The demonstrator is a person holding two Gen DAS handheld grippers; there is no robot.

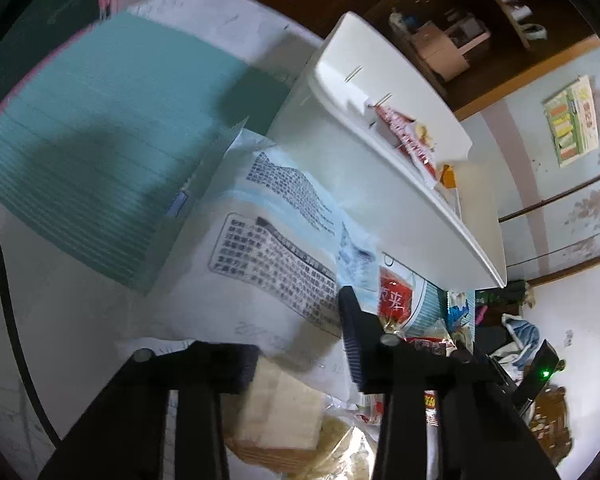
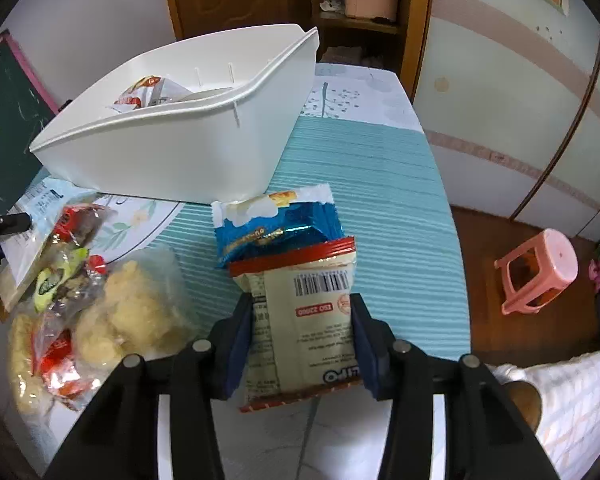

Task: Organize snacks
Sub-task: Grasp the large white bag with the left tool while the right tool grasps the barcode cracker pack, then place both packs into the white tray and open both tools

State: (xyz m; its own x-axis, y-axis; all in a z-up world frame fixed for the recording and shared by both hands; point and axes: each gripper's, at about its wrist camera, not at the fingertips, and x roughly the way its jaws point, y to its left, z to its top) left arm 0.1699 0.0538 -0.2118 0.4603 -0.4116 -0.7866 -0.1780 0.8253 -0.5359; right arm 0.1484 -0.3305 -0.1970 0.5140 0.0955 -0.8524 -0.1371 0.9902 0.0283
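A cream snack packet [image 2: 304,320] with a red top edge and a barcode sits between the fingers of the right gripper [image 2: 302,344], both blue pads pressed against its sides, so the claw is pinched onto it; it overlaps a blue snack bag [image 2: 276,228] lying flat on the teal striped mat [image 2: 372,184], just in front of the white bin [image 2: 172,152]; the bin stands tilted in view, its near wall right behind the blue bag, and a red-and-white packet [image 2: 140,94] already lies inside it; to the left of the held packet is a loose heap of snacks: a clear bag of pale puffs [image 2: 132,312] and small red and green wrappers [image 2: 68,256]; a pink stool [image 2: 540,276] stands on the floor, well apart to the right

In the left wrist view, the left gripper [image 1: 300,344] has its fingers drawn narrow around the lower edge of a large white printed bag [image 1: 268,240], which lies beside the bin's side wall [image 1: 380,184]; the pads look to be nipping that bag, though blur keeps this uncertain; a wafer pack [image 1: 280,412] lies beneath the fingers
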